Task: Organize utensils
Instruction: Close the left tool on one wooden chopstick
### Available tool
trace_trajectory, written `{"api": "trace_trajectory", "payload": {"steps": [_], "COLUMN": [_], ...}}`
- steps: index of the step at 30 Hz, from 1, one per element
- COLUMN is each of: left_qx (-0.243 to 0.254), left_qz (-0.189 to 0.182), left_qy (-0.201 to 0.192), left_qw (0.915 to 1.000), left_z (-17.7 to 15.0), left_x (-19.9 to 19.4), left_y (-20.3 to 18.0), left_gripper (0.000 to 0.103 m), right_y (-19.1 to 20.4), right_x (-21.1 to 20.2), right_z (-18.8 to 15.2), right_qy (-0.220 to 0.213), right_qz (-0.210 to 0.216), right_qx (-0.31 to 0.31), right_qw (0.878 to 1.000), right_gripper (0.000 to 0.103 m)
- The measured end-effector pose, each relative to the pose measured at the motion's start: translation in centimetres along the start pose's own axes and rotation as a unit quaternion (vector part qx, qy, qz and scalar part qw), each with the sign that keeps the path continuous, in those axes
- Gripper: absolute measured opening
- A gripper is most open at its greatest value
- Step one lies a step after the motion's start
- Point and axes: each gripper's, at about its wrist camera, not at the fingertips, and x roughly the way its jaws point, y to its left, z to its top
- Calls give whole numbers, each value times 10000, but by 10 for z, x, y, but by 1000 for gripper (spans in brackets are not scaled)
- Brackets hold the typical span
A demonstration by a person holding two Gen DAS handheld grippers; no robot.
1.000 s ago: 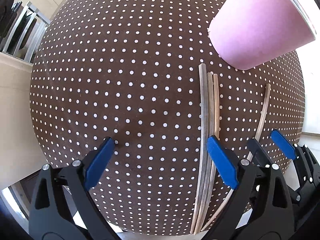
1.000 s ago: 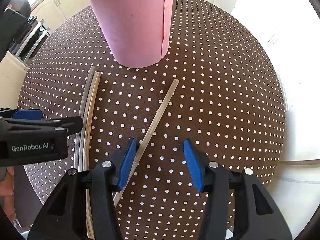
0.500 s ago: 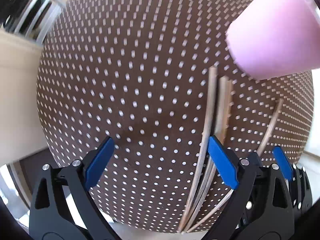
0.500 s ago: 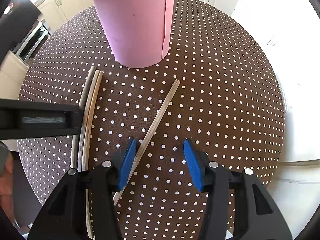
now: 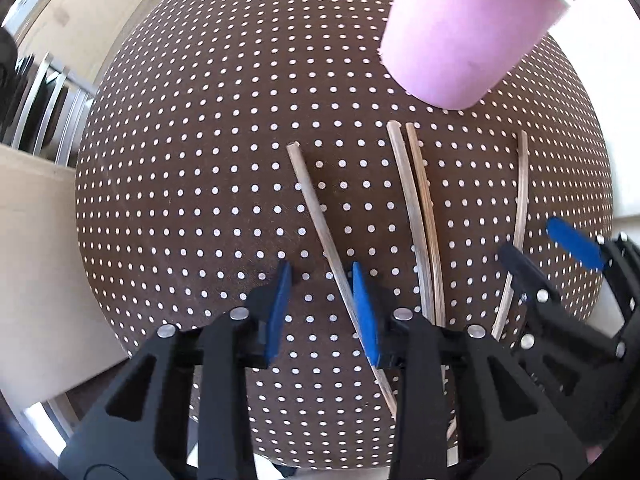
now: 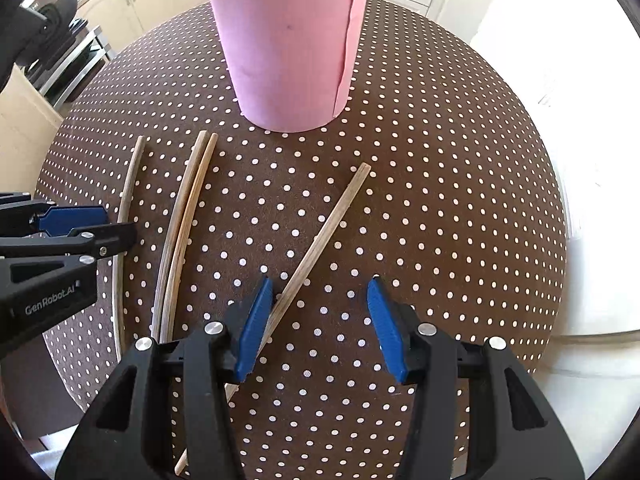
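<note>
Leftmost chopstick [image 5: 316,216] has slid off its pair [image 5: 420,220], left claw [image 5: 320,280] just closing partway around it, unpinched; right claw [image 6: 320,320] open

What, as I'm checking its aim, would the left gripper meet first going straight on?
Probably the lone chopstick, between the jaws of the left gripper, which have just been closing; else the dotted tablecloth.
</note>
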Motion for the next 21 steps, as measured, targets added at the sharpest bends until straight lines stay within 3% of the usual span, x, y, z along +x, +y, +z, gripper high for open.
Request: {"api": "trace_trajectory", "payload": {"steps": [2,3,5,9,14,21], "left_qx": [144,255,475,565,899,492], "left_qz": [-43,-77,-131,-284,-343,-545], "left_qy": [-28,-41,-82,-114,-141,-30], "left_qw": [9999,9996,9988,9979,9953,9973], "left_z": [-4,-7,-15,-20,-22,-9], "left_x": [-2,-2,-5,-6,-9,-10], "left_y": [0,0,-1,9,14,37], "left_gripper": [21,15,13,11,10,11], "right_y": [-2,-1,1,-2,-7,8], "right_x": [0,-1,-1,-1,-2,-3], "right_z": [-1,-2,-2,-4,-6,-2], "right_qy": [32,34,55,94,211,214], "right_qz": [143,188,317,561,766,489], "right_qx": [84,42,-114,-187,-236,-272], "right_qw": [9999,9998,9994,9982,9966,9982], "right_gripper": [38,26,14,6,5,8]}}
